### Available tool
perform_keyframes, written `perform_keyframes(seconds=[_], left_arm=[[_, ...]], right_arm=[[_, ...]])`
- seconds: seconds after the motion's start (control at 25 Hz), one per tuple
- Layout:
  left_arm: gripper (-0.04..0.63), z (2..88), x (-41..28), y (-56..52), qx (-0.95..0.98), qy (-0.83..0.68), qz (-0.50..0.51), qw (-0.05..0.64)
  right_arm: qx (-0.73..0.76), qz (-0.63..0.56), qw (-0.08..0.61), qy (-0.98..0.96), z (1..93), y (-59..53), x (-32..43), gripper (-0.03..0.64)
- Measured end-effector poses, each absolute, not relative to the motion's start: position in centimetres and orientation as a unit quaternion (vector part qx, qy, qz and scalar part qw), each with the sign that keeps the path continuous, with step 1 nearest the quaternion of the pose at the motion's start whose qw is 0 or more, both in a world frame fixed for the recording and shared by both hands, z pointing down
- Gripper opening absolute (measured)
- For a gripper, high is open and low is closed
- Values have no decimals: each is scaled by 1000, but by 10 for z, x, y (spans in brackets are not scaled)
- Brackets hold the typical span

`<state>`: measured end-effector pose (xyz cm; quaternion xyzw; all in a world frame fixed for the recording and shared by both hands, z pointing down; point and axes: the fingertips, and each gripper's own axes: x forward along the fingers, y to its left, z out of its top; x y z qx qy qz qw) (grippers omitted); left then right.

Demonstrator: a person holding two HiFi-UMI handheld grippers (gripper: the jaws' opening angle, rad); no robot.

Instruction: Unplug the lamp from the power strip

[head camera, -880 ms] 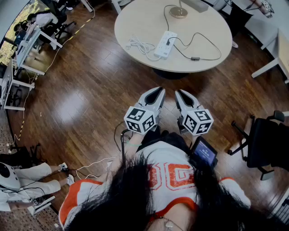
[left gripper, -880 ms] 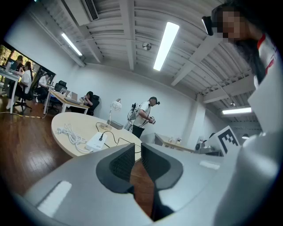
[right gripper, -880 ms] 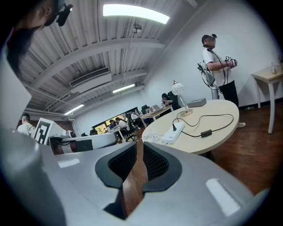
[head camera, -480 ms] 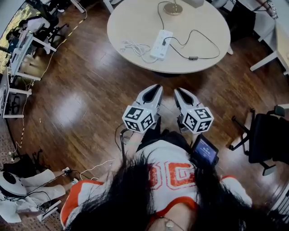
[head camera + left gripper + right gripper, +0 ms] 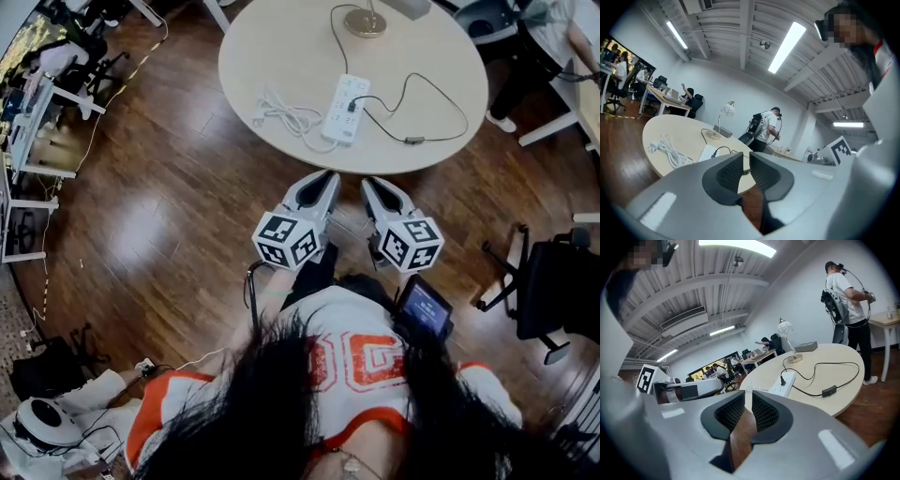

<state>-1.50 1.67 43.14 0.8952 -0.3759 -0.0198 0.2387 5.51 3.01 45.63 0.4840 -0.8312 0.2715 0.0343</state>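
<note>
On the round table (image 5: 272, 37) lies a white power strip (image 5: 344, 96) with a black plug (image 5: 352, 105) in it. The plug's black cord, with an inline switch (image 5: 412, 141), loops back to the lamp's brass base (image 5: 365, 23). Both grippers hang over the floor just short of the table's near edge, side by side. The left gripper (image 5: 328, 176) (image 5: 746, 154) and the right gripper (image 5: 368, 184) (image 5: 748, 393) each show a narrow gap with nothing between the fingers. The right gripper view shows the strip (image 5: 782, 385) and the lamp (image 5: 786, 329) ahead.
A coiled white cable (image 5: 286, 114) lies left of the strip. A black office chair (image 5: 548, 291) stands at the right. A person (image 5: 848, 301) stands beyond the table; desks (image 5: 33, 103) and cables line the left side.
The table has come closer and lower in the head view. Both grippers now reach nearly to its near edge, still side by side.
</note>
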Motion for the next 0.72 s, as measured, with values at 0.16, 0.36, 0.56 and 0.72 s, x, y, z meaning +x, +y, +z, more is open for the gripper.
perform_keyframes(seconds=[0.16,0.36,0.56,0.72], left_arm=[[31,435,-24,-12,900,-360,-20,246],[31,438,-33,-43,906,-339,-21,254],[31,442,-38,-64,910,-323,-26,260],[31,445,-35,-70,912,-313,-22,264]], right_arm=[[496,276,36,-822,460,2,45,48],[508,277,42,-814,463,-29,32,51],[522,277,45,-806,466,-44,27,52],[531,279,49,-798,468,-46,31,52]])
